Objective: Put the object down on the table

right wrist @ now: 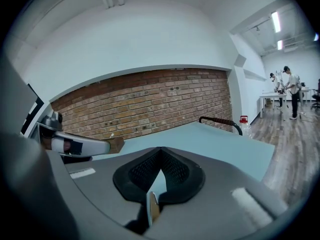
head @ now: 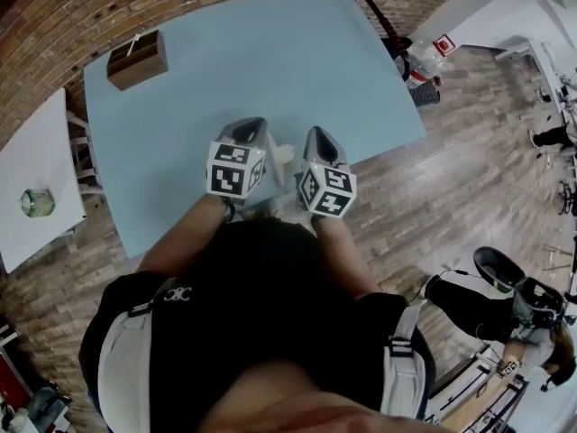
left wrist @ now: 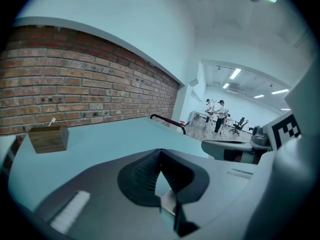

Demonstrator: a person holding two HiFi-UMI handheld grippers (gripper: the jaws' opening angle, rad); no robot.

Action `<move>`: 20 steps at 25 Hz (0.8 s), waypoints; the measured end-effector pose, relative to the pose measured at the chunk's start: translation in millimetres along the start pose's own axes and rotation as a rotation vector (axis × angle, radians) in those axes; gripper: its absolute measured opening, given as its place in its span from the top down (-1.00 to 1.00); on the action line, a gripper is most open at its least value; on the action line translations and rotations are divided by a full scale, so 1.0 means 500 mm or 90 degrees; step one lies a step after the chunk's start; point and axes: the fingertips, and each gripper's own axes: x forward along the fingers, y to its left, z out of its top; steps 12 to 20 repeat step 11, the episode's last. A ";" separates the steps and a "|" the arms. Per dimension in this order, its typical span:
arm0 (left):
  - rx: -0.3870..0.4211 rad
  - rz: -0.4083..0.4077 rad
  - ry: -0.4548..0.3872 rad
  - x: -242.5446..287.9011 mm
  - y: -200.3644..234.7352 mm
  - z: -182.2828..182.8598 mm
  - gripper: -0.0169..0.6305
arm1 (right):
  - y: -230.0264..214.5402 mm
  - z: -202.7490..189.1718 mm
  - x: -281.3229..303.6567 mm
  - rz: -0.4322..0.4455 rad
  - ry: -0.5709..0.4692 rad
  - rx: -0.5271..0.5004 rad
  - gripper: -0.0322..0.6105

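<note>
Roughly: pale object (head: 285, 159) shows between left gripper (head: 251, 126) and right gripper (head: 317, 135), near the table (head: 225, 52)'s front edge. Its long axis seems to run away from the person. Can't tell if it rests on the table or which end leads. Both claws closed, pads meeting tip to tip. Only the head view shows the object. The gripper views give the wooden box (left wrist: 48, 138), the brick wall (right wrist: 150, 99) and each other's gripper.
</note>
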 end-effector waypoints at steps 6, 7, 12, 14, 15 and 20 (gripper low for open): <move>0.003 -0.001 0.003 0.001 -0.012 -0.004 0.95 | -0.008 -0.007 -0.007 0.000 0.002 0.001 0.86; 0.003 -0.001 0.003 0.002 -0.013 -0.006 0.95 | -0.010 -0.009 -0.007 0.000 0.003 0.001 0.86; 0.001 -0.002 0.005 0.005 -0.017 -0.009 0.95 | -0.016 -0.020 -0.006 0.002 0.012 0.007 0.86; 0.001 -0.002 0.005 0.005 -0.017 -0.009 0.95 | -0.016 -0.020 -0.006 0.002 0.012 0.007 0.86; 0.001 -0.002 0.005 0.005 -0.017 -0.009 0.95 | -0.016 -0.020 -0.006 0.002 0.012 0.007 0.86; 0.001 -0.002 0.005 0.005 -0.017 -0.009 0.95 | -0.016 -0.020 -0.006 0.002 0.012 0.007 0.86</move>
